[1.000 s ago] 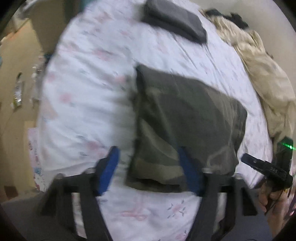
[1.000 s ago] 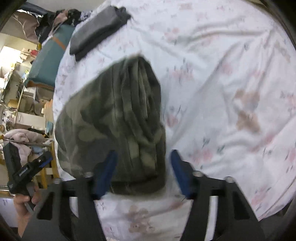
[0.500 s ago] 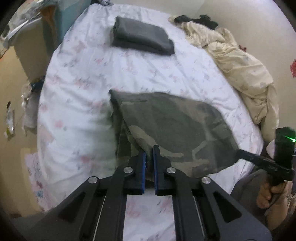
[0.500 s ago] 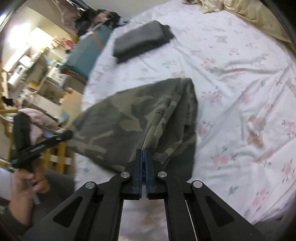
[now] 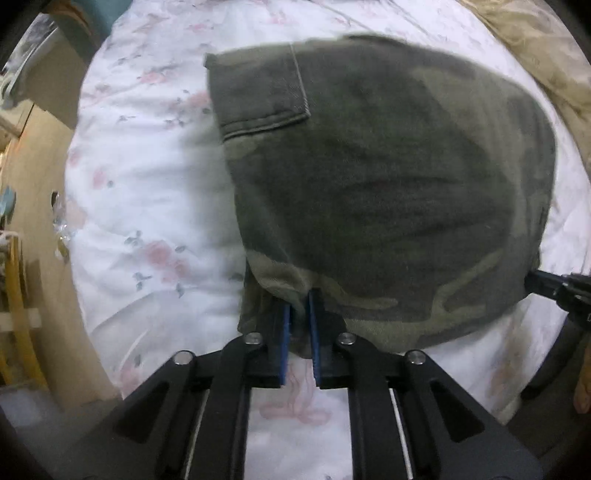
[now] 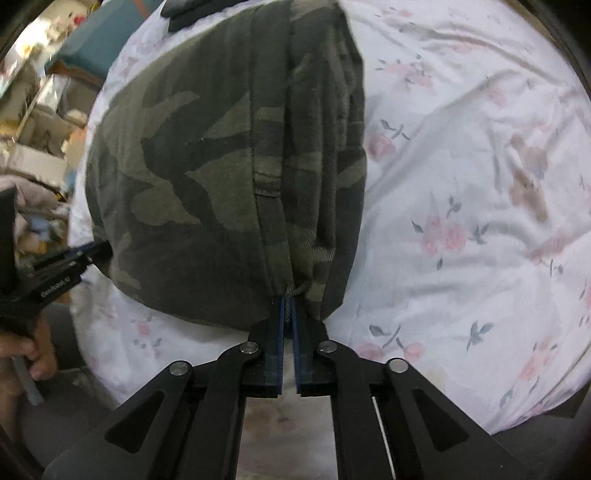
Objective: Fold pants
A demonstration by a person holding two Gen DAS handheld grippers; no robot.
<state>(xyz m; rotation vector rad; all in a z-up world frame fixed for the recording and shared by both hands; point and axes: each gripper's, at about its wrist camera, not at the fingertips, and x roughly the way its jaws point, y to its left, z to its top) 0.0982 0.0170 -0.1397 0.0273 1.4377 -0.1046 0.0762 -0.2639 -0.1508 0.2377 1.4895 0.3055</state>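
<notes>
Folded camouflage pants [image 5: 388, 177] lie on a white flowered bed sheet [image 5: 147, 221], with a back pocket showing at their far left. My left gripper [image 5: 300, 299] has its blue pads on the near left corner of the bundle. Cloth sits between the pads as the jaws begin opening. In the right wrist view the pants [image 6: 192, 166] fill the left half. My right gripper [image 6: 287, 299] pinches the hem at the near right corner, and its jaws are opening slightly too. Each view shows the other gripper at the pants' opposite corner: the right gripper [image 5: 554, 291] and the left gripper [image 6: 74, 258].
A beige blanket [image 5: 535, 55] is bunched at the bed's far right. A dark folded garment [image 6: 184, 14] lies beyond the pants. A person's hand [image 6: 33, 350] holds the left gripper's handle. Wooden floor [image 5: 33, 184] and cluttered furniture [image 6: 44, 122] are past the bed's left edge.
A second ago both grippers stood open astride the pants' near edge. They shut on it and lifted it. Now both have come down close to the bed with the pants spread out.
</notes>
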